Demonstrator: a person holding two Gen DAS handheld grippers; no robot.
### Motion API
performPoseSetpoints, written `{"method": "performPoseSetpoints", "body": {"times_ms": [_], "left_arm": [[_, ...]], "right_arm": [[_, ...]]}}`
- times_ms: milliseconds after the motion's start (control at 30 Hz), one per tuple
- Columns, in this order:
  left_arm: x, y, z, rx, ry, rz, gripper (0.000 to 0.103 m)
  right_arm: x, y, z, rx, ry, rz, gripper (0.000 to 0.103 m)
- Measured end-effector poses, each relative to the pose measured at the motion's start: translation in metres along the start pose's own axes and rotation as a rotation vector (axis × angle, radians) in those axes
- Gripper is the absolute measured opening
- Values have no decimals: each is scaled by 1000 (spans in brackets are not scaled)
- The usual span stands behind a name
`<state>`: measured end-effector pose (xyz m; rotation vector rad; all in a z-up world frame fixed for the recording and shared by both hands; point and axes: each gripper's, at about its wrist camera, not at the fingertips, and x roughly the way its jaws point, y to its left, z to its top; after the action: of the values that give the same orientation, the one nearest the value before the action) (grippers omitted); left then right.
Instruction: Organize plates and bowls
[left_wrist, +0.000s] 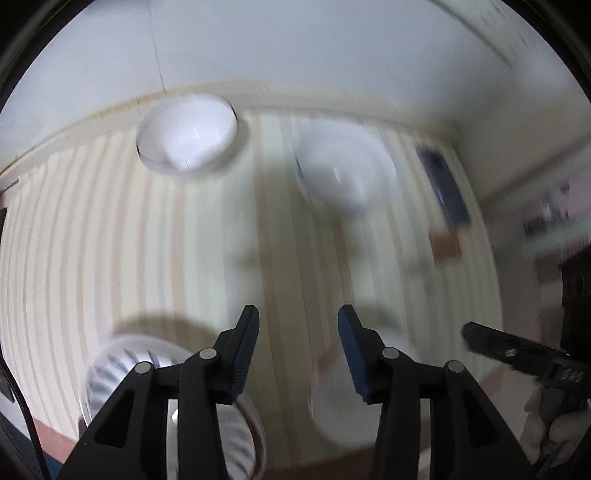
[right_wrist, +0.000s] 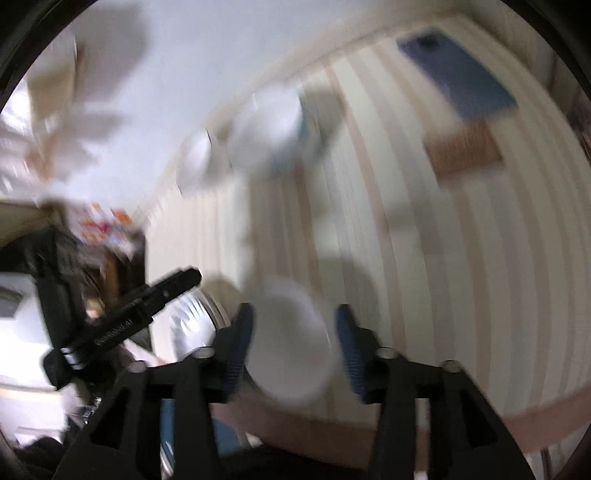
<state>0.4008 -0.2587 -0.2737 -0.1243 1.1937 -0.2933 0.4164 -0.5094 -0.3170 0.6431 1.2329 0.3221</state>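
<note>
Both views are motion-blurred. In the left wrist view my left gripper (left_wrist: 298, 345) is open and empty above a striped tablecloth (left_wrist: 122, 236). A clear glass bowl (left_wrist: 188, 134) sits far left, a white bowl (left_wrist: 345, 171) far centre. A ribbed white plate (left_wrist: 122, 373) lies near left under the fingers, and a white dish (left_wrist: 340, 406) near right. My right gripper (right_wrist: 293, 343) is open, with a white plate or bowl (right_wrist: 291, 347) on the table below its fingers, not gripped. The right gripper also shows in the left wrist view (left_wrist: 517, 354).
A dark blue phone (right_wrist: 458, 74) and a brown card (right_wrist: 461, 151) lie far right on the table. The wall (left_wrist: 295, 44) runs behind the table. Room clutter (right_wrist: 55, 110) lies left of the table edge. The left gripper's finger (right_wrist: 147, 299) shows there.
</note>
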Motion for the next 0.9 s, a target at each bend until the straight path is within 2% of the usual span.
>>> {"method": "performPoseSetpoints", "body": {"times_ms": [133, 300, 433, 500, 567, 600, 733, 900], "left_arm": [[30, 19, 58, -67, -1, -28, 42], [82, 24, 99, -106, 62, -134, 42], [113, 21, 110, -94, 98, -156, 40], [123, 20, 110, -88, 119, -173, 40], [130, 17, 110, -78, 117, -179, 29], [132, 14, 109, -69, 118, -191, 26], [129, 5, 104, -43, 96, -151, 26], [129, 7, 105, -56, 97, -159, 26]], "right_arm": [[18, -6, 69, 32, -68, 60, 60], [68, -21, 125, 78, -37, 120, 60], [103, -29, 134, 106, 5, 134, 59], [111, -30, 135, 104, 10, 156, 46], [117, -32, 136, 91, 6, 138, 34], [119, -31, 136, 83, 6, 131, 34], [121, -25, 135, 55, -10, 120, 33], [114, -21, 131, 30, -14, 108, 33]]}}
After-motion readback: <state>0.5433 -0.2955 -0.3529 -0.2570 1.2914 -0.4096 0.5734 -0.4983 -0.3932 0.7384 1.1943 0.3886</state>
